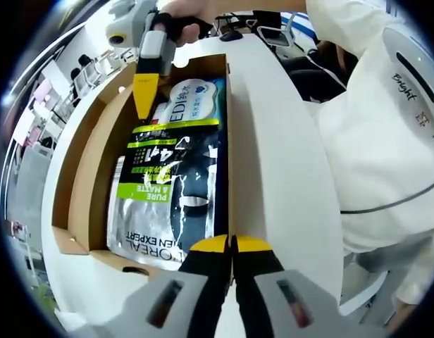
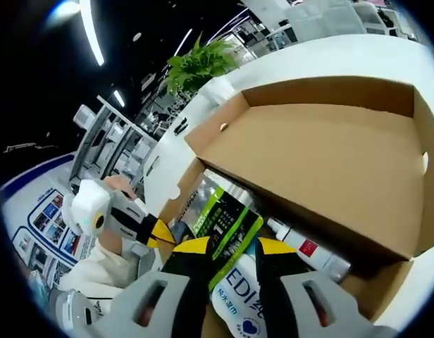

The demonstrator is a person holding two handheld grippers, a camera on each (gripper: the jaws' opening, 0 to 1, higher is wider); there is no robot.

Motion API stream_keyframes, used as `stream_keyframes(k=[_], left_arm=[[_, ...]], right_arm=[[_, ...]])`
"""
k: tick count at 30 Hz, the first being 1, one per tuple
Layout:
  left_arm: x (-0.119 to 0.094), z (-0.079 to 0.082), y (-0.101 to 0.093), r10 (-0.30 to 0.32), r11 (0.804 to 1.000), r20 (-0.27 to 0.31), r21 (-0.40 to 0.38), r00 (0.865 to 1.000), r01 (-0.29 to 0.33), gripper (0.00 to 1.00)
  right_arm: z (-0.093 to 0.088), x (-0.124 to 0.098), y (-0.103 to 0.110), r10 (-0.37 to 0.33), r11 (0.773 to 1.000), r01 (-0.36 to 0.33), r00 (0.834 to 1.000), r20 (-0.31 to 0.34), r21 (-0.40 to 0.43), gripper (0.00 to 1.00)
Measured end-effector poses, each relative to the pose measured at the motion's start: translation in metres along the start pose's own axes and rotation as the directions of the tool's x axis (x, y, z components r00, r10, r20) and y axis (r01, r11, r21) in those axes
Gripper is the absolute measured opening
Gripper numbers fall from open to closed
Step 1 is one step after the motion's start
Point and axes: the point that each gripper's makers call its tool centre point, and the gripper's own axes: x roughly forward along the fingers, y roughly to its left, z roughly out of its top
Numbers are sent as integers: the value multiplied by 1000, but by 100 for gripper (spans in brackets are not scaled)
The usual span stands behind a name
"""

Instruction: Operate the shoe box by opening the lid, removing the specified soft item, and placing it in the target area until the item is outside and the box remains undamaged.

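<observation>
An open cardboard shoe box lies on a white table, its lid folded back. Inside lies a silver, black and green soft pouch beside a white and blue pouch. My left gripper is shut on the top edge of the box's side wall. My right gripper is open, jaws apart on either side of the green and black pouch's end. The right gripper's yellow fingertips hang just above that pouch's far end. The left gripper shows at the box's rim.
A white bottle with a red label lies in the box under the lid's fold. A person in white clothes stands close to the table's edge. A green plant stands beyond the white table.
</observation>
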Motion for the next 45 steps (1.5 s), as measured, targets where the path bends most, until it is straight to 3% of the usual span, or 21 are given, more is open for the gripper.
stream_keyframes(k=[10, 12, 16, 19, 26, 28, 36, 43, 45], left_arm=[[0, 0, 0, -1, 1000, 6, 2, 1000, 1, 1], [0, 0, 0, 0, 1000, 9, 1, 1000, 0, 1], [1, 0, 0, -2, 1000, 12, -1, 1000, 2, 1], [1, 0, 1, -5, 1000, 10, 0, 1000, 5, 1], [2, 0, 1, -4, 1000, 7, 2, 1000, 4, 1], [2, 0, 1, -3, 1000, 7, 2, 1000, 3, 1], [2, -1, 0, -2, 1000, 5, 5, 1000, 2, 1], [3, -1, 0, -3, 1000, 5, 5, 1000, 3, 1], [3, -1, 0, -2, 1000, 3, 7, 1000, 2, 1]], right_arm=[[-5, 9, 2, 20, 1000, -19, 1000, -15, 15, 20], [-1, 7, 5, 26, 1000, -26, 1000, 6, 12, 20], [4, 2, 10, 92, 992, -95, 995, 38, 80, 18], [5, 1, 15, 124, 989, -127, 991, 40, 71, 17], [-6, 13, 17, 114, 991, -114, 993, -4, 72, 18], [-5, 16, 24, 140, 988, -140, 990, 0, 59, 19], [-5, 24, 23, 136, 987, -133, 990, -24, 91, 18], [5, 19, 48, 244, 962, -247, 969, 33, 115, 16], [7, 21, 53, 246, 963, -249, 968, 42, 105, 16]])
